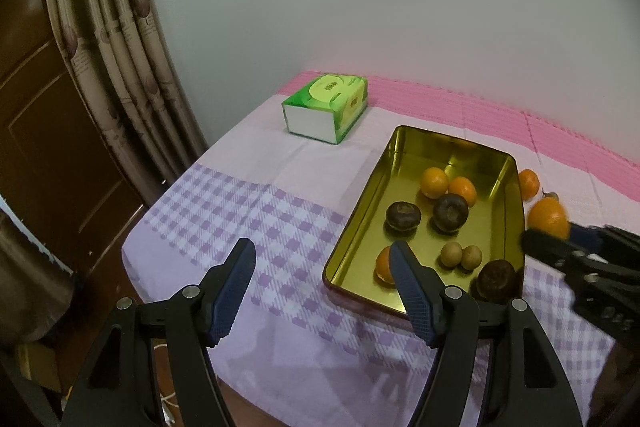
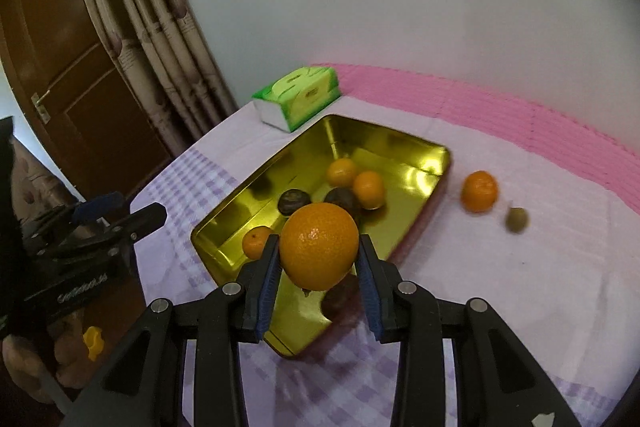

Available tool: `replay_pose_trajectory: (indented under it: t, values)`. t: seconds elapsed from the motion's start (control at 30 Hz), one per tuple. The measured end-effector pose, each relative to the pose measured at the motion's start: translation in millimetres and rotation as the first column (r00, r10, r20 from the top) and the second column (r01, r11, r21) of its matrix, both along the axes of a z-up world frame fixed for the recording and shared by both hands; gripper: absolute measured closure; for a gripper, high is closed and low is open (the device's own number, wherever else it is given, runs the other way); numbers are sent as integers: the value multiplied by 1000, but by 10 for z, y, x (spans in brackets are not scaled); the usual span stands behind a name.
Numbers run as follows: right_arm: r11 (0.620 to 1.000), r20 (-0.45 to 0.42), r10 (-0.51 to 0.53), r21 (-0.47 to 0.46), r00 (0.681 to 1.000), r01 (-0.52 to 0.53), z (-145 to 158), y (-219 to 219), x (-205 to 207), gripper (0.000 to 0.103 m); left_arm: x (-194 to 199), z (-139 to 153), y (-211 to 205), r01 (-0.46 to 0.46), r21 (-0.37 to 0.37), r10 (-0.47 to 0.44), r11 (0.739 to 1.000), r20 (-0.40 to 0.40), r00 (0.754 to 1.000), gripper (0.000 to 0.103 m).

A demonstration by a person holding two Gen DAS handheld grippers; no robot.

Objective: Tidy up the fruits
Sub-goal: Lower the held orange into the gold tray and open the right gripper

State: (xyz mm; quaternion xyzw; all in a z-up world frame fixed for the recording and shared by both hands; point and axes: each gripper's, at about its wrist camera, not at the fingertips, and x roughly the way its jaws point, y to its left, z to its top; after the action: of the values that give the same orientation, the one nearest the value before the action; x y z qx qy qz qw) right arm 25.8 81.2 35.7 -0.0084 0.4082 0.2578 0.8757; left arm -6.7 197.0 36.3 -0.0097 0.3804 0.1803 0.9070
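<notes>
Table (image 1: 256, 163) first: it carries a lilac checked cloth with a pink strip along the wall side, and a green tissue box (image 1: 326, 107) sits near its far corner. Next in size is the gold tin tray (image 1: 356, 223), lying open on the cloth just beside that box. Inside it the left view shows three small oranges, three dark brown round fruits and two little tan ones resting against each other, so most of the sorting looks done.

Each gripper comes next. The right gripper (image 2: 319, 267) is closed around a big orange (image 2: 319, 251), one blue pad pressed to each side, and holds it in the air above the near end of the tray, the stem end pointing down. The left gripper (image 1: 322, 291) hangs spread wide with nothing between its pads, off the near left corner of the tray, touching no fruit.

Smaller things remain outside. A small orange (image 2: 479, 191) lies on the cloth near the tray's far right corner, and a small greenish-brown fruit (image 2: 517, 220) sits just beside it, blurred, so its kind is hard to tell.

By my reckoning the task is well past halfway: eight pieces are in, the big orange needs only lowering and release, and two pieces on the cloth are left to gather.
</notes>
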Motion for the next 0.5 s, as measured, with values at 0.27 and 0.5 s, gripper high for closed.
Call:
replay_pose_trajectory:
  t: [0.27, 0.5]
  values:
    - [998, -48, 39, -43, 998, -41, -239, 266, 112, 69, 32, -32, -2, 12, -7, -12, 1000, -19, 1000, 33]
    - [996, -76, 44, -80, 996, -50, -412, 345, 155, 69, 51, -57, -2, 17, -14, -17, 1000, -35, 999, 30]
